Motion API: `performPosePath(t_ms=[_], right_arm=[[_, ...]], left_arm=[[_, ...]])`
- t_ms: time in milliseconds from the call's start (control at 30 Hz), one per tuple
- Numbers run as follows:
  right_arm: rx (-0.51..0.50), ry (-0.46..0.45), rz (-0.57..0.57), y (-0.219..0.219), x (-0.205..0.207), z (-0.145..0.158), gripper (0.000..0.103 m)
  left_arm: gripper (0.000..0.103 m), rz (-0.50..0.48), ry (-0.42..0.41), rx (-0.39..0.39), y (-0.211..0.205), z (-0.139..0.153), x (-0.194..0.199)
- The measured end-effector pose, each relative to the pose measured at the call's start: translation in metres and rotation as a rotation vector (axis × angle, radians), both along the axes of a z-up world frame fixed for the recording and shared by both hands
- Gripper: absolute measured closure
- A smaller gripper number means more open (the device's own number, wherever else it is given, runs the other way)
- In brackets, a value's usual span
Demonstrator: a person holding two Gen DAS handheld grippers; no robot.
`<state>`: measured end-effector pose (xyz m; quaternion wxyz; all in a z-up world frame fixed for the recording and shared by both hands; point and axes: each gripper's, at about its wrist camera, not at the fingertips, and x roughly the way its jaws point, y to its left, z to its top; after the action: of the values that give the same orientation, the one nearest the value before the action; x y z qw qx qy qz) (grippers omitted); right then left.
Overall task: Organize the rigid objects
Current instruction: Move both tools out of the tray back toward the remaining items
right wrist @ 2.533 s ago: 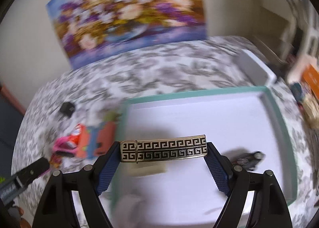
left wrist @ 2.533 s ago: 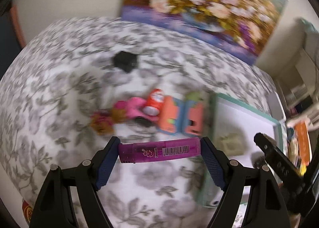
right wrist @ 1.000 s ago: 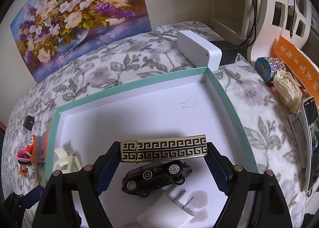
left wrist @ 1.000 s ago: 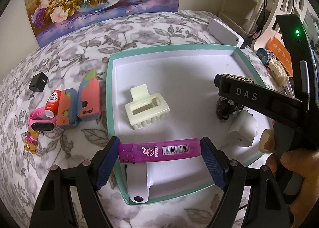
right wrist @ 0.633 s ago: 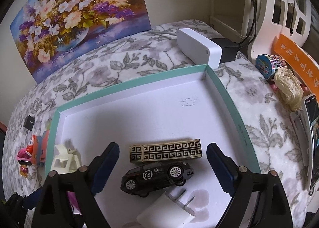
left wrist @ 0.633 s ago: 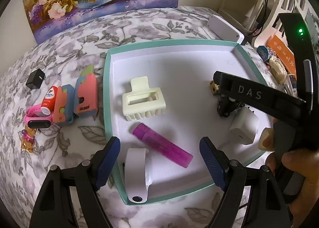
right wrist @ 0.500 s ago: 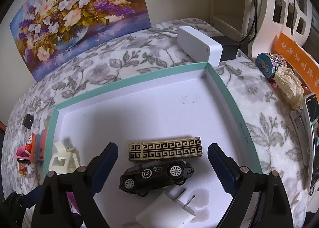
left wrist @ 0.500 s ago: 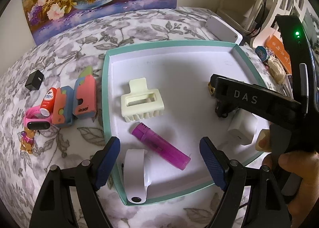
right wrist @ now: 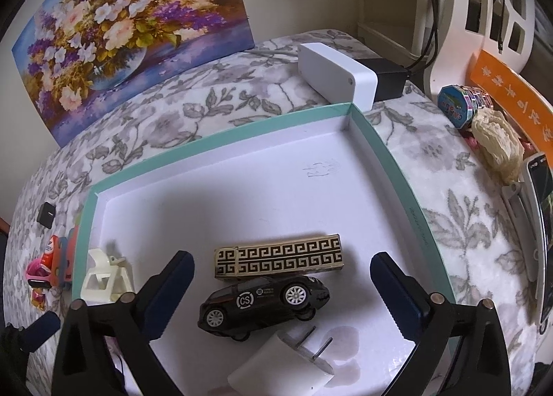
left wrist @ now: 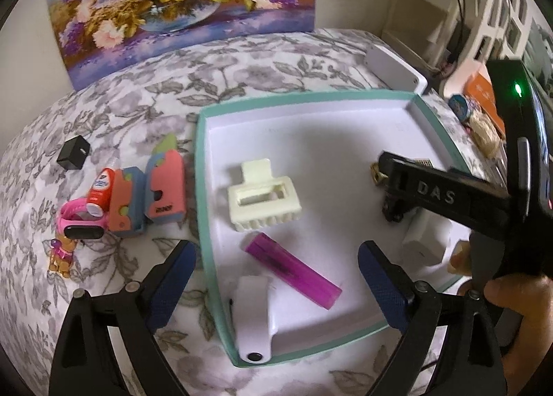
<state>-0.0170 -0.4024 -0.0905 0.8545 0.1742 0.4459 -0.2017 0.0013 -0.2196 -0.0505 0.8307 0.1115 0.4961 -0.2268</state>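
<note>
Both grippers hang over the teal-rimmed tray (right wrist: 387, 160), jaws spreading and holding nothing.

The left gripper (left wrist: 276, 282) is opening wide; the purple lighter (left wrist: 293, 271) lies free on the tray floor below it, slanted, touching neither pad, just beside a white strap-like piece (left wrist: 254, 320) that leans on the tray's near wall. A cream hair claw (left wrist: 264, 195) sits just beyond the lighter. The right gripper (right wrist: 281, 292) is likewise opening, at its widest; the gold-and-black patterned lighter (right wrist: 278, 256) rests flat on the tray between the pads but clear of them, with the black toy car (right wrist: 262, 299) right against its near side and a white plug (right wrist: 287, 365) nearer the camera. Outside the tray, on the flowered cloth (left wrist: 114, 109), lie a pink watch (left wrist: 81, 224), a small red bottle (left wrist: 100, 188), two orange cases (left wrist: 148, 195), possibly foldable toys, and a black cube (left wrist: 73, 153).
</note>
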Motion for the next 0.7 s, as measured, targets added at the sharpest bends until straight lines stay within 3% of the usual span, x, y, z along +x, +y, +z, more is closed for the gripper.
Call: performPosePath(t_ms=[167, 400, 700], right_arm=[[0.007, -0.003, -0.007, 0.0, -0.001, 0.0, 0.0], [-0.002, -0.006, 0.003, 0.005, 0.0, 0.004, 0.0], [-0.007, -0.08, 0.068, 0.039, 0.005, 0.041, 0.0]], left_arm=[[0.008, 0.078, -0.008, -0.03, 0.017, 0.007, 0.014], [0.008, 0.311, -0.037, -0.05, 0.076, 0.023, 0.049], [0.008, 0.579, -0.02, -0.064, 0.165, 0.036, 0.079]])
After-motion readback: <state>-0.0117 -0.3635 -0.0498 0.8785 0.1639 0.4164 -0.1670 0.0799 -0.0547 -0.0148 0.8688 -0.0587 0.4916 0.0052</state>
